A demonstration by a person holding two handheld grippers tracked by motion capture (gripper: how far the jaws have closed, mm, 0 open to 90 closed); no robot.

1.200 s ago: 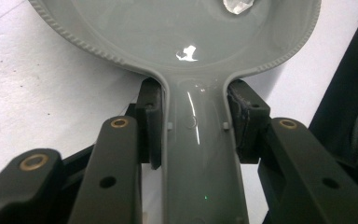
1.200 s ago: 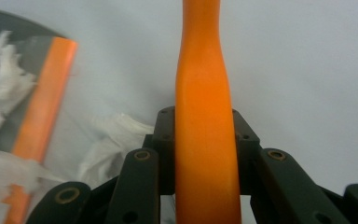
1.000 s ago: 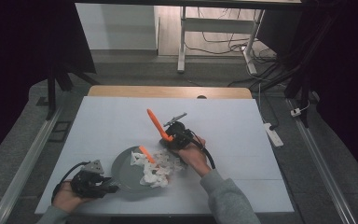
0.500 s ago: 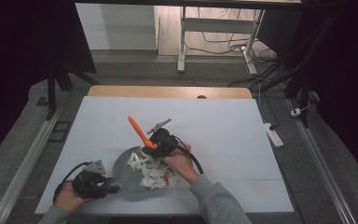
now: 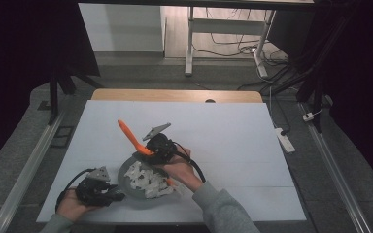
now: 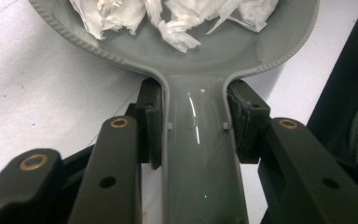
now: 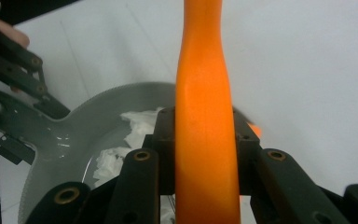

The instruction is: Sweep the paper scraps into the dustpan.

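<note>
Grey pan — heaped with torn white paper.

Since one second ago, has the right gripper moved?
Yes. The right gripper with the orange tool moved left and nearer the person, over the grey pan.
</note>
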